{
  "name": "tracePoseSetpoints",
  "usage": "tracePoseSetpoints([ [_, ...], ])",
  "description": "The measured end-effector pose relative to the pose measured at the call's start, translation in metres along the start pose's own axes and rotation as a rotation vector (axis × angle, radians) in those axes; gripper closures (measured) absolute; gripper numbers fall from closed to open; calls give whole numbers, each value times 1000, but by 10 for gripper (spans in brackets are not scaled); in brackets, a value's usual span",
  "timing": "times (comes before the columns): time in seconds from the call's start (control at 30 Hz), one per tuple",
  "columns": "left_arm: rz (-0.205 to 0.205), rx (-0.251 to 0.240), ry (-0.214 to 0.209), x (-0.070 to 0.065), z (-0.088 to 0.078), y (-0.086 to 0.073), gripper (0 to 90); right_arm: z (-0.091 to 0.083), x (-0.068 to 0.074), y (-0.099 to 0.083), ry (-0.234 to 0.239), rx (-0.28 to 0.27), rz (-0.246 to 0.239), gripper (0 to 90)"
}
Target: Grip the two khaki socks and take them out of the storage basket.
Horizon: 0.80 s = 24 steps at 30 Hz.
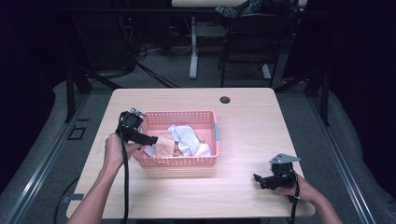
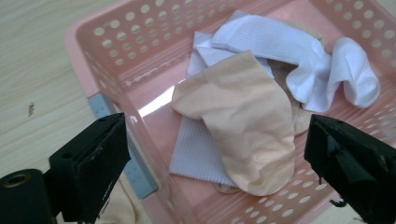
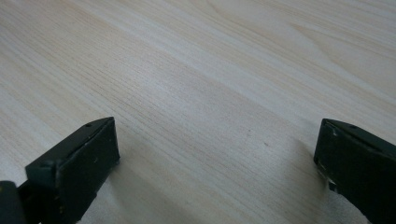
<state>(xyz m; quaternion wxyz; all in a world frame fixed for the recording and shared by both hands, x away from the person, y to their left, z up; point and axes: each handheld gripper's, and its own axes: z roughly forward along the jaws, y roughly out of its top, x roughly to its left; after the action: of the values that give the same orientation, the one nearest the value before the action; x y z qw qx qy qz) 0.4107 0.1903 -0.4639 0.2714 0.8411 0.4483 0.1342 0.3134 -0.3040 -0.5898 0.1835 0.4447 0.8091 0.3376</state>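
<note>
A pink perforated basket [image 1: 180,161] stands left of the table's middle and holds a heap of socks. A beige sock [image 2: 247,121] lies on top, over a white ribbed one [image 2: 196,154], with a crumpled white sock [image 2: 299,56] behind them. In the high view the beige sock [image 1: 164,144] sits at the basket's left end beside the white socks [image 1: 189,138]. My left gripper [image 1: 152,139] reaches over the basket's left rim [image 2: 121,51]; the left gripper [image 2: 215,128] stands open above the beige sock, apart from it. My right gripper [image 1: 258,179] rests low at the front right, and the right gripper [image 3: 217,135] is open over bare wood.
The light wooden table [image 1: 247,126] has a round cable hole [image 1: 225,99] near its far edge. Beyond the table stand a desk leg [image 1: 193,46] and a dark chair [image 1: 252,42]. Dark frame posts flank the table on both sides.
</note>
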Motion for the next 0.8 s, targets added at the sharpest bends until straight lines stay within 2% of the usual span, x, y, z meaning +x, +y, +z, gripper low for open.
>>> tracePoseSetpoints([
  [0.1,14,2,11,-3,9,2,126,0,0,0,-1,1,0,0],
  [0.17,23,21,23,-4,16,3,152,0,0,0,0,3,1,0],
  [0.27,8,44,11,-4,27,2,163,0,0,0,0,0,0,0],
  [0.43,8,90,-6,-6,43,2,163,0,0,0,0,0,0,0],
  [0.6,6,122,0,-7,53,4,174,0,0,0,-1,3,0,0],
  [0.7,9,144,-3,-8,59,2,204,0,0,0,0,2,1,0],
  [0.8,11,165,-11,-8,64,-1,271,0,0,0,0,2,1,0],
])
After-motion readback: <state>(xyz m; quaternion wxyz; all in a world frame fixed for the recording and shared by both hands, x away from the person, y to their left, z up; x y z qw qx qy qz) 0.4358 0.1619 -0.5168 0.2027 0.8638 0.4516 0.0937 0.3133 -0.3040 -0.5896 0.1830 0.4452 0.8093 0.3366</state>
